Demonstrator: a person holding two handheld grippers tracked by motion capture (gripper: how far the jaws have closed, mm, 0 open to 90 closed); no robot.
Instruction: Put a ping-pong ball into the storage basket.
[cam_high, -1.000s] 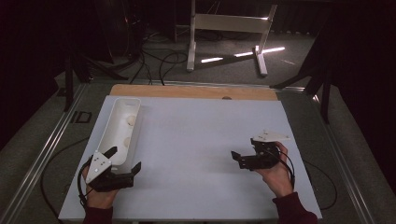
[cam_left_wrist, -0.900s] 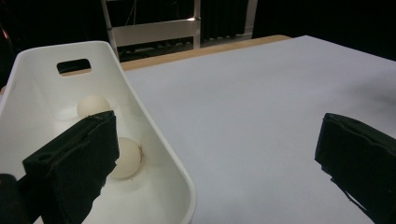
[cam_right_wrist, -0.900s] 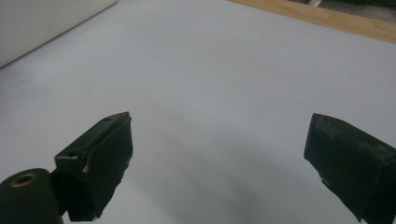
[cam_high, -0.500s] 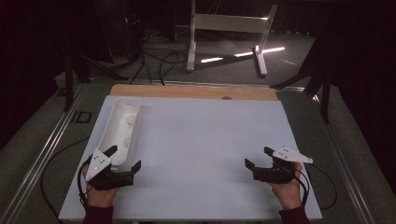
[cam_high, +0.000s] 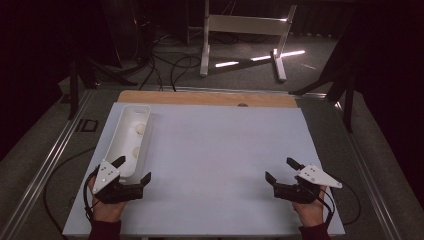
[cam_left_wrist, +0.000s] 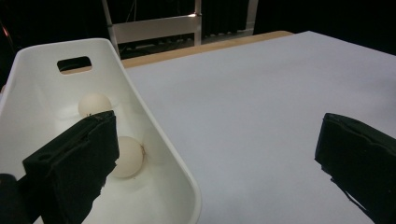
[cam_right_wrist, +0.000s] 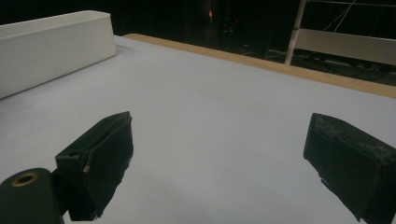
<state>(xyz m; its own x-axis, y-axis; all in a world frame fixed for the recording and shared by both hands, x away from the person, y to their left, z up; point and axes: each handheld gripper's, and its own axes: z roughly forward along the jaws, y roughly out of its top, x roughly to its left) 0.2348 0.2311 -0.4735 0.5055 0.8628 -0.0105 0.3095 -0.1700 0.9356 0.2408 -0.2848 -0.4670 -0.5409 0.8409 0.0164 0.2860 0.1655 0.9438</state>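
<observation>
1. There are two grippers, one in each of the person's hands. The left gripper (cam_high: 134, 170) sits at the near left of the table; the right gripper (cam_high: 280, 169) sits at the near right, well apart from it.
2. The left gripper's jaws stand wide apart and hold nothing. In the left gripper view one jaw reaches over the near end of the white tray (cam_left_wrist: 156, 140), in front of the nearer ball, and the other hangs over bare table; whether the first jaw touches the tray's wall cannot be told.
3. The right gripper's jaws are also spread wide, with nothing between them and only bare table beneath.
4. One white tray (cam_high: 144, 142), long and narrow with a handle slot at its far end, lies along the left side of the table, its near end just beside the left gripper.
5. Two pale balls lie inside the tray: the nearer ball (cam_left_wrist: 127, 156) close behind the left gripper's jaw, the farther ball (cam_left_wrist: 93, 103) towards the slotted end. They are apart from each other.
6. One white sheet (cam_high: 225, 155) covers the table, and a wooden edge (cam_high: 200, 97) shows along its far side.
7. On the dark floor beyond stands one white frame (cam_high: 245, 25) with cables near it.
</observation>
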